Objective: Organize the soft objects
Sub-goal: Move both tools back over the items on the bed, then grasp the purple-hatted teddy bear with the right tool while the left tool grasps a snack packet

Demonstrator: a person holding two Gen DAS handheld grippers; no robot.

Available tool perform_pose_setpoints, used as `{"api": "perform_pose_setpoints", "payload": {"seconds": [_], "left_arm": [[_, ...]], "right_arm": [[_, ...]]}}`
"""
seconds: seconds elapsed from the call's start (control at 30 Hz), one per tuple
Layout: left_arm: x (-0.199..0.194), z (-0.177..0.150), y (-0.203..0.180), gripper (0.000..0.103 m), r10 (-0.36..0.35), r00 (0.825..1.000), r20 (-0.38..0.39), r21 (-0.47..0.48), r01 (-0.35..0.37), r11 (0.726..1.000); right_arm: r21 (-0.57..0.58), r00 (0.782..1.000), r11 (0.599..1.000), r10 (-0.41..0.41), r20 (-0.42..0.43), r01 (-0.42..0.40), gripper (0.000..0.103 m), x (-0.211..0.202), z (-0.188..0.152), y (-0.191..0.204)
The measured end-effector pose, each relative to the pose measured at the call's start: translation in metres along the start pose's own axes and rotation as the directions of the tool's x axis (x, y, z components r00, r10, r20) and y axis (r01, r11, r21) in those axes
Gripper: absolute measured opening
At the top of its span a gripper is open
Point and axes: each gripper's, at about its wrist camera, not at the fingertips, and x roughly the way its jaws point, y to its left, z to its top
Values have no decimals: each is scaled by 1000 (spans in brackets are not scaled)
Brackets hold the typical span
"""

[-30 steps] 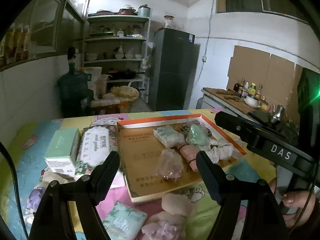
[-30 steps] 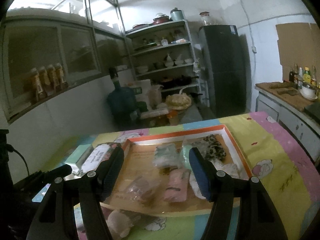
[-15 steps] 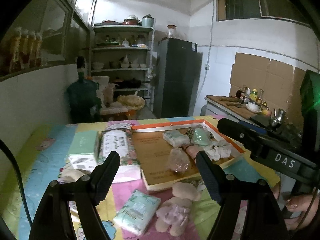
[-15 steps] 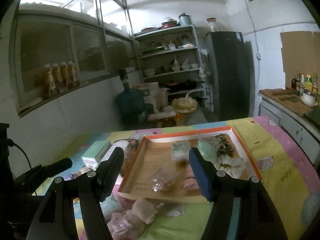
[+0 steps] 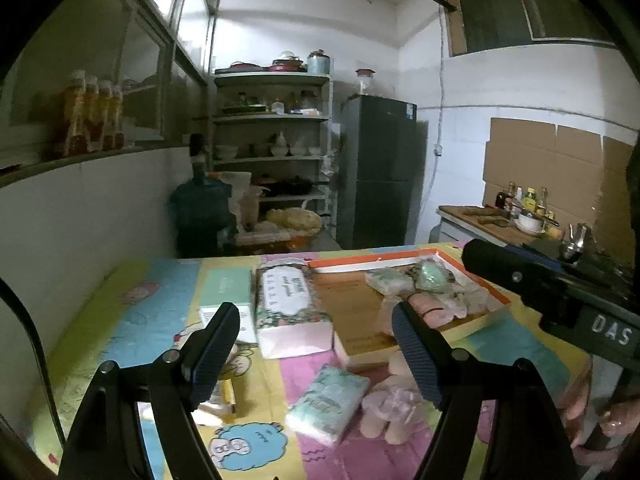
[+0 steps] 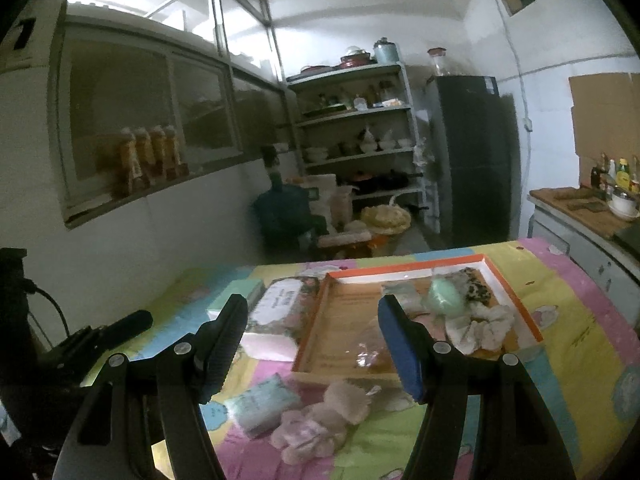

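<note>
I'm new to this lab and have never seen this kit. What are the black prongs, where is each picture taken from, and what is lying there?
No robot: a person holds a hand-held claw in each hand, each with a camera looking along its two prongs. One picture is from the left claw, the other from the right claw. Both are open and hold nothing. On the cartoon-print tablecloth sits an orange-rimmed box lid with soft items inside. Beside it lie a flowered tissue pack and a mint box; nearer, a small tissue packet and a pink plush toy.
</note>
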Motion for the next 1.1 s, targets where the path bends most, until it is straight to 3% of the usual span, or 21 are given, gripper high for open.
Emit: {"api": "perform_pose_setpoints", "payload": {"seconds": [0.17,0.3,0.73,1.1], "left_arm": [[-11,-8,13,78,16,1000,21,-22,-16,1000],[-18,-15,24,88,26,999,32,-36,-25,999],[-23,-34,65,88,92,996,3,-81,-91,993],[-32,-51,122,88,182,983,-12,-161,-182,970]], "right_arm": [[15,1000,1000,12,9,-12,70,-7,-10,15],[16,1000,1000,23,2,-23,70,-9,-19,29],[-21,993,996,89,-73,-90,70,10,-37,68],[-33,986,994,102,-128,-107,70,34,-48,84]]}}
